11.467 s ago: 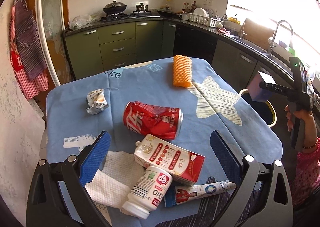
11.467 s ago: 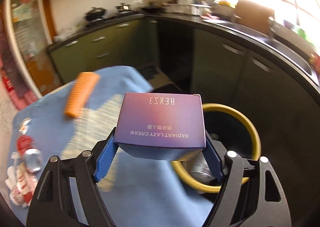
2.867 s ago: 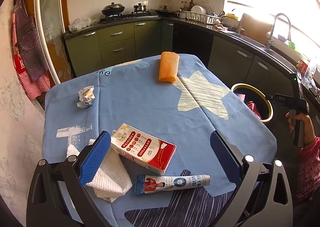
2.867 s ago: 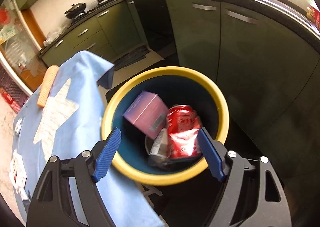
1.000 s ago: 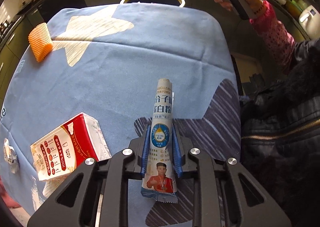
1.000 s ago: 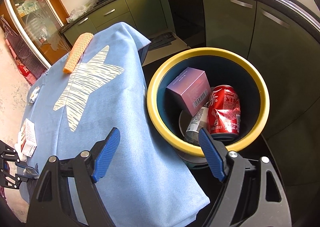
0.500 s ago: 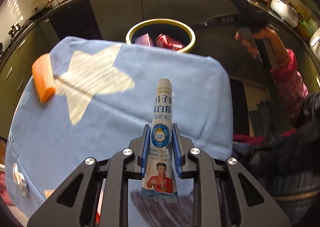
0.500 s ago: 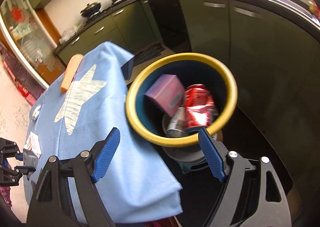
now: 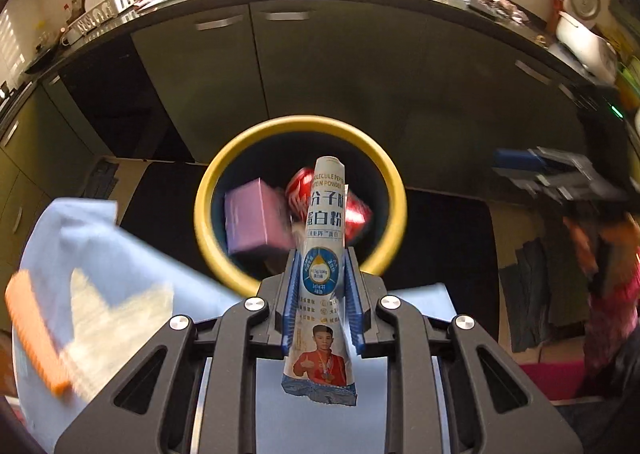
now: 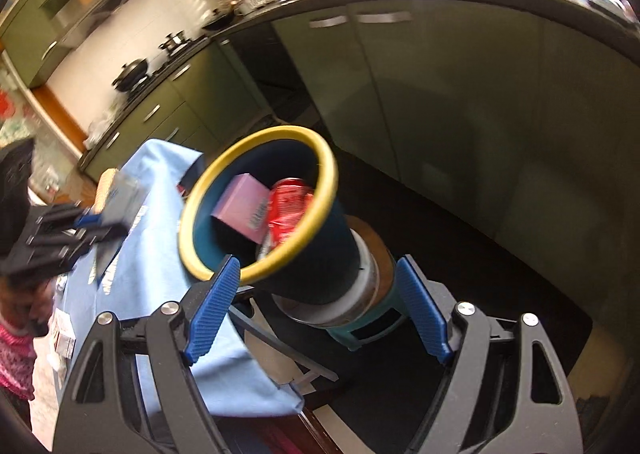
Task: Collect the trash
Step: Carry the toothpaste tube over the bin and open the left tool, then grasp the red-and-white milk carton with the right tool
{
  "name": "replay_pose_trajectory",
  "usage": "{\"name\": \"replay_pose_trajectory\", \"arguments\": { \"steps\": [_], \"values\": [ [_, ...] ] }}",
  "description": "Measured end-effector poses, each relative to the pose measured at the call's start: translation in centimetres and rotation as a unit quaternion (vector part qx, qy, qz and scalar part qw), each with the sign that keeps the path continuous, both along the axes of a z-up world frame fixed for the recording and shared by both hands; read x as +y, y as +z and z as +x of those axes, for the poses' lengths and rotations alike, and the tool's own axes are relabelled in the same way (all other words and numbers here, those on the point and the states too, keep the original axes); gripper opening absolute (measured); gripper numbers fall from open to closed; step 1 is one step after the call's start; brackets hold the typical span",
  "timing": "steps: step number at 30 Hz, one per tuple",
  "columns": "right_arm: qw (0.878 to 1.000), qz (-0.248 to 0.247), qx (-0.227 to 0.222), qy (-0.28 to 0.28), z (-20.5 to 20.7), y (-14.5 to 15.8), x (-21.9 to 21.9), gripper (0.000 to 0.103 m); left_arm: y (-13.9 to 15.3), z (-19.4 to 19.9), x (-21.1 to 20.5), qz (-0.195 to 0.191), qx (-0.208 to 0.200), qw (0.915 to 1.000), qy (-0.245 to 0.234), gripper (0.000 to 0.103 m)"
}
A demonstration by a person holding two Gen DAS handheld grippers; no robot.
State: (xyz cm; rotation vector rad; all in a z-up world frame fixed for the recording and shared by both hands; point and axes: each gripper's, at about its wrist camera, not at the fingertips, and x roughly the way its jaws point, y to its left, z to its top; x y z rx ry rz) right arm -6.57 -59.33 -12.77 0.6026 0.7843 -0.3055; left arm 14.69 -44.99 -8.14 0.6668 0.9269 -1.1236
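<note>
Green kitchen cabinets back a yellow-rimmed dark trash bin (image 9: 301, 126) beside the blue-clothed bench (image 9: 132, 266). Left tongs (image 9: 322, 296) pinch a white-and-blue printed foil sachet tube (image 9: 323, 254) mid-length over it; light, soft, likely slippery. Right tongs (image 10: 320, 306) spread, empty.

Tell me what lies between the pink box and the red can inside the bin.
Nothing: in the right wrist view the pink box and red can lie touching inside the yellow-rimmed bin.
</note>
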Motion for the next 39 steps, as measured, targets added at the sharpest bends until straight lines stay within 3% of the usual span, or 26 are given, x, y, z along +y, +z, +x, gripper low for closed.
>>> {"name": "replay_pose_trajectory", "arguments": {
  "steps": [2, 4, 5, 10, 15, 21, 25, 32, 34, 35, 39],
  "values": [
    [1.0, 0.008, 0.003, -0.007, -0.4, -0.6, -0.5, 0.076, -1.0, 1.1, -2.2, 0.004, -0.003, 0.9999, 0.01, 0.025],
    [1.0, 0.014, 0.006, -0.01, -0.6, -1.0, -0.9, 0.076, -2.3, 2.5, -4.5, 0.012, -0.01, 0.9996, 0.026, 0.04],
    [1.0, 0.016, 0.007, -0.011, -0.6, -1.2, -1.0, 0.076, -2.6, 2.8, -4.9, 0.012, -0.015, 0.9992, 0.035, 0.057],
    [1.0, 0.021, 0.006, -0.003, -0.1, -1.7, -0.6, 0.076, -1.9, 3.4, -5.0, -0.011, -0.013, 0.9978, 0.064, 0.062],
    [1.0, 0.024, 0.006, 0.011, 0.6, -2.2, 0.2, 0.076, 0.7, 1.1, -0.7, -0.036, -0.038, 0.9944, 0.091, 0.071],
    [0.999, 0.017, 0.014, 0.035, 1.9, -2.3, 1.8, 0.076, 4.1, -2.7, 8.5, -0.091, -0.043, 0.985, 0.14, 0.083],
    [0.998, 0.002, 0.016, 0.065, 3.0, -1.7, 3.6, 0.076, 5.9, -5.5, 15.4, -0.122, -0.067, 0.9749, 0.173, 0.087],
    [0.989, -0.045, 0.014, 0.141, 5.6, 0.2, 8.9, 0.079, 7.4, -8.8, 27.2, -0.151, -0.121, 0.9448, 0.264, 0.095],
    [0.984, -0.056, 0.013, 0.171, 6.5, 0.8, 11.0, 0.08, 7.6, -9.5, 30.4, -0.154, -0.13, 0.9367, 0.287, 0.098],
    [0.98, -0.06, 0.012, 0.19, 7.1, 1.0, 12.3, 0.08, 7.7, -10.2, 32.4, -0.157, -0.14, 0.9286, 0.306, 0.098],
    [0.958, -0.086, 0.005, 0.273, 9.3, 1.9, 18.2, 0.083, 7.1, -11.8, 37.9, -0.153, -0.155, 0.9064, 0.362, 0.098]
  ]
}}
